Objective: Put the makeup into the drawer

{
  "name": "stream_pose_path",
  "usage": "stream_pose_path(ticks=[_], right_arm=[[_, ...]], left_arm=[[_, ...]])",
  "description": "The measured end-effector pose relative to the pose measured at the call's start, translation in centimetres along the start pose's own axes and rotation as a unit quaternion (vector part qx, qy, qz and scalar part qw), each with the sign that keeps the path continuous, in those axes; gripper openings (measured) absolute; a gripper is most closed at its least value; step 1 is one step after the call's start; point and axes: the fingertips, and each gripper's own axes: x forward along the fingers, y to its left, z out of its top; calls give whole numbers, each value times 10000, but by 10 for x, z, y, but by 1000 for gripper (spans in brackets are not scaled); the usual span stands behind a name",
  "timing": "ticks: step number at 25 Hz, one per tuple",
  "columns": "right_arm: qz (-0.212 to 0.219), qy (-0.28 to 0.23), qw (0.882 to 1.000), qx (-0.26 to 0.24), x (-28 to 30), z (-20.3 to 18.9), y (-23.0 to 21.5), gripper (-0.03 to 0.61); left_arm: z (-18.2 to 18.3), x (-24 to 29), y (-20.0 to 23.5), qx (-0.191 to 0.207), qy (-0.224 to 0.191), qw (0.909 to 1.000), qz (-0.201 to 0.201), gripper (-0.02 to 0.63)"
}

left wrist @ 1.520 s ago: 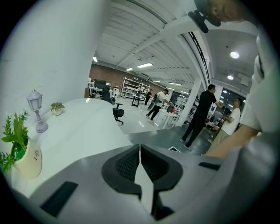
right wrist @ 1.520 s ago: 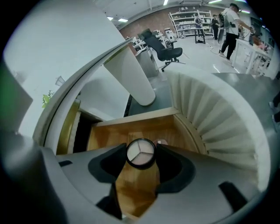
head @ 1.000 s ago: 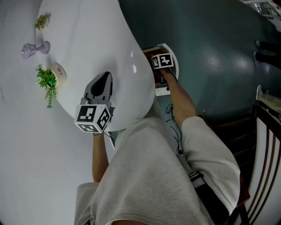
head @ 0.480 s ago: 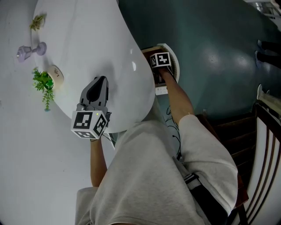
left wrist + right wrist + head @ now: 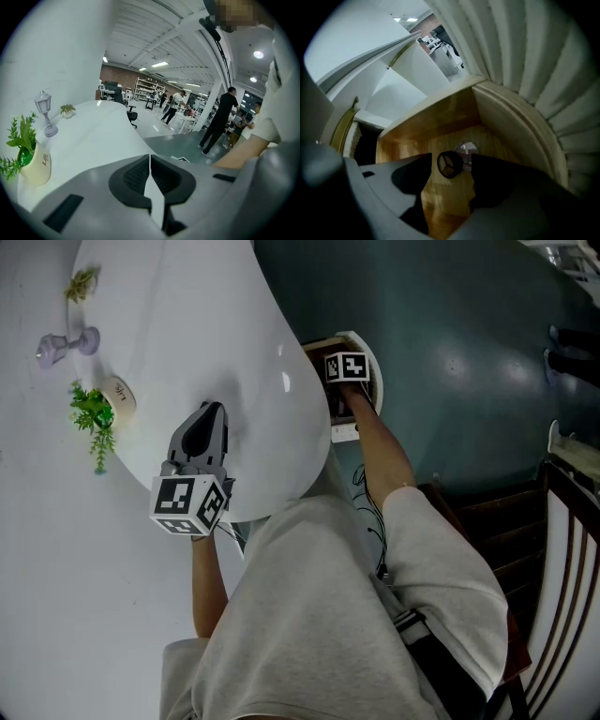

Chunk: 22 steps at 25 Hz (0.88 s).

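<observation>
Opening is the one real change: the right claw (image 5: 451, 162) has just been spreading its jaws around the makeup (image 5: 449, 165). The makeup is a small round dark piece sitting between the jaws over the wooden floor of the drawer (image 5: 506, 126), pads seemingly off it, while both hands stay where they were. Delivery looks all but done; what remains, I judge, is backing out without nudging the piece or the curved drawer wall at its 2 o'clock. At the drawer's 8 o'clock in the head view, the left claw (image 5: 202, 432) hangs closed and empty over the white surface (image 5: 187, 306), with a potted plant (image 5: 94, 409) and a lamp ornament (image 5: 66, 345) at its 10 o'clock.
</observation>
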Motion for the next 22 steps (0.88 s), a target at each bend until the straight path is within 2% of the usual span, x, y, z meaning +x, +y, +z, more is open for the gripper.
stream_pose_path(ticks=[11, 18, 22], right_arm=[[136, -1021, 9947, -77, -56, 30, 23, 242], [175, -1662, 9845, -536, -111, 44, 47, 230], [281, -2082, 9749, -735, -146, 47, 64, 225]], left_arm=[[12, -11, -9, 39, -274, 9996, -88, 17], [22, -26, -12, 55, -505, 9986, -116, 17], [23, -39, -6, 5, -637, 9980, -50, 17]])
